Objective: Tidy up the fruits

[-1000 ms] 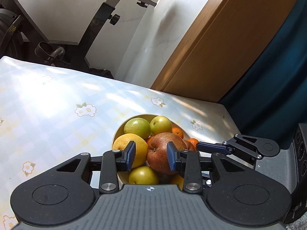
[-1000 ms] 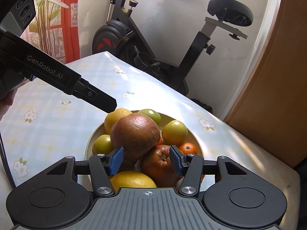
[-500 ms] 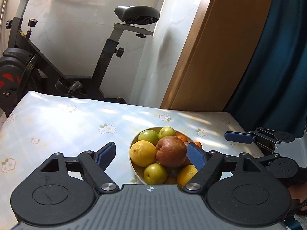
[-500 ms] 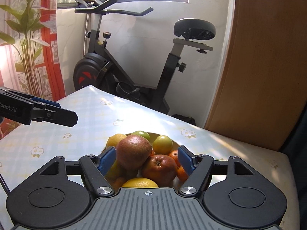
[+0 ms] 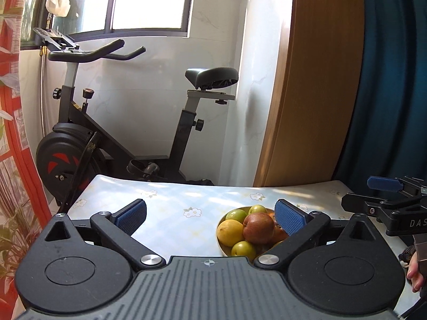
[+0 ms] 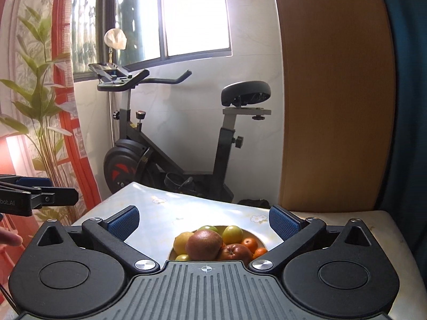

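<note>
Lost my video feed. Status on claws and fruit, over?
Left claw and right claw open, just widened, nothing between them. Fruit piled in bowl on table. Nothing blocking.

A: Where does the left wrist view look from?

B: From behind its own gripper (image 5: 210,217), above the near edge of the desk (image 5: 170,210), facing the exercise bike (image 5: 114,133) by the window; the fruit bowl (image 5: 222,246) sits lower right of centre.

A: And the right wrist view?

B: Same facing, fruit bowl (image 6: 252,231) low at centre. Both share the bowl, the desk (image 6: 165,213), the exercise bike (image 6: 170,144), and each catches the other gripper at its frame edge.
</note>
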Motion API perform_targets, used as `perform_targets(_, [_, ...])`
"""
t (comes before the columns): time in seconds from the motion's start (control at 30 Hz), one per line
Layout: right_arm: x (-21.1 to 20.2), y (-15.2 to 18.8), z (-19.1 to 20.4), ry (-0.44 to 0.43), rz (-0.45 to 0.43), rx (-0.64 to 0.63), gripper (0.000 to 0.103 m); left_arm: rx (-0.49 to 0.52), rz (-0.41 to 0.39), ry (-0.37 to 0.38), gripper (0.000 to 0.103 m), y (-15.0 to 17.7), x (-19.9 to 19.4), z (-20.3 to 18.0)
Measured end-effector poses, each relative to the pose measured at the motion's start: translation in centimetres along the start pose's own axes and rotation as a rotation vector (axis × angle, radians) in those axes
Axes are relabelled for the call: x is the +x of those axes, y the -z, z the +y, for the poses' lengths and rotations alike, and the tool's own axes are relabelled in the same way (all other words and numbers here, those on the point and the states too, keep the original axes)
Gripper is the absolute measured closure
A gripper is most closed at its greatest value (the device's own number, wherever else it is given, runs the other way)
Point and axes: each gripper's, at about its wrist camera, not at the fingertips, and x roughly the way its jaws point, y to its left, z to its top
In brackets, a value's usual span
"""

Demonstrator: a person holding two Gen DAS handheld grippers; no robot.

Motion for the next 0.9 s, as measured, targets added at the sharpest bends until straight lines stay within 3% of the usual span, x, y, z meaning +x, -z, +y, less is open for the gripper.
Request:
perform_targets(0.17, [-2.4, -0.4, 0.5, 0.045, -0.013, 0.038, 0.000, 0.032, -0.036, -0.056, 0.000, -0.3, -3.2, -1.3])
perform_targets(0.3, [-3.9, -0.4, 0.5, 0.049, -0.003, 0.088, 0.000, 0.004, -0.052, -0.028, 0.000, -0.5, -4.9, -1.6])
perform_targets(0.9, [-6.8, -0.8, 0.6, 0.061, -0.034, 0.101, 0.000, -0.013, -0.089, -0.055, 0.000, -0.4, -7.3, -2.3])
